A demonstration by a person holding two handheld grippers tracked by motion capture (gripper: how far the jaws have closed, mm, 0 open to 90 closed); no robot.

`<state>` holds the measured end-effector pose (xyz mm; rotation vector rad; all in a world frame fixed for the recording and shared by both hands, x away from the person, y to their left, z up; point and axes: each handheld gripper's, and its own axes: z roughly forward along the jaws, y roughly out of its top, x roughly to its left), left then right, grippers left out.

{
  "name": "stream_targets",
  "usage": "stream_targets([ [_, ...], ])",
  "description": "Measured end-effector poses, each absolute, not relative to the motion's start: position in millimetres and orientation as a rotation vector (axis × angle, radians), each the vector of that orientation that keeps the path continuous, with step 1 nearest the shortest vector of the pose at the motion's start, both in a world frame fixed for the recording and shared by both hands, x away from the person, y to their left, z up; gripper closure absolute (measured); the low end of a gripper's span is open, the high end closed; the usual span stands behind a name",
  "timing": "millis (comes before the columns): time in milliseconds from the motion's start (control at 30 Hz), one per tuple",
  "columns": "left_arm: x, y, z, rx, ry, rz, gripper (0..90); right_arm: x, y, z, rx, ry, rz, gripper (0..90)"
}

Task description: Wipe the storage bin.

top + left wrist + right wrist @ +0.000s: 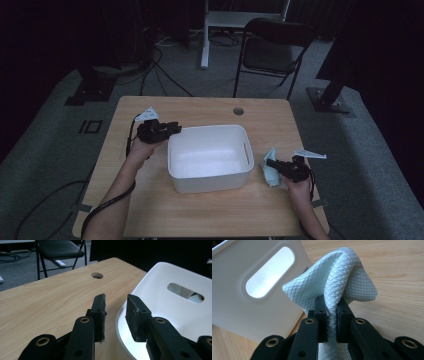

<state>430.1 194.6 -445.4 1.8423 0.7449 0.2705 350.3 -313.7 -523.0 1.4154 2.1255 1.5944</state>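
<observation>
A white plastic bin (210, 182) with handle slots stands in the middle of the wooden table (200, 212). My left gripper (175, 128) is at the bin's far left corner. In the left gripper view this gripper (115, 305) is open: one jaw is over the table, the other over the inside of the bin (175, 307), and the rim runs below the gap untouched. My right gripper (268, 162) rests on the table right of the bin, shut on a light blue textured cloth (270, 174). The cloth (342, 272) bunches up above the right gripper (332, 307), beside the bin's slotted wall (237, 310).
A round cable hole (238, 111) lies in the table behind the bin. A black folding chair (272, 50) and a white desk leg (204, 35) stand beyond the far edge. Cables run across the grey floor at left. Bare wood lies in front of the bin.
</observation>
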Motion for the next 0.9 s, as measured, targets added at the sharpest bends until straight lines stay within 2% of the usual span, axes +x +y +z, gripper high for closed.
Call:
stream_targets([
  [67,431.9,192.4,-446.5,1.856,0.726,0.257,69.8,350.4,-314.8,-523.3,1.416,2.124,1.595,82.3],
  [200,433.5,189.4,-449.5,1.865,0.722,0.229,77.8,350.0,-315.6,-523.3,1.417,2.122,1.595,82.3],
  [633,409.8,195.8,-450.7,1.856,0.755,0.284,84.5,350.3,-314.4,-523.6,1.419,2.127,1.593,82.4],
  [867,397.6,196.0,-449.9,1.854,0.759,0.292,83.8,350.1,-311.9,-522.7,1.415,2.131,1.592,82.5],
  [900,399.6,196.4,-449.1,1.832,0.763,0.278,76.3,350.2,-311.4,-522.8,1.413,2.131,1.593,82.5],
])
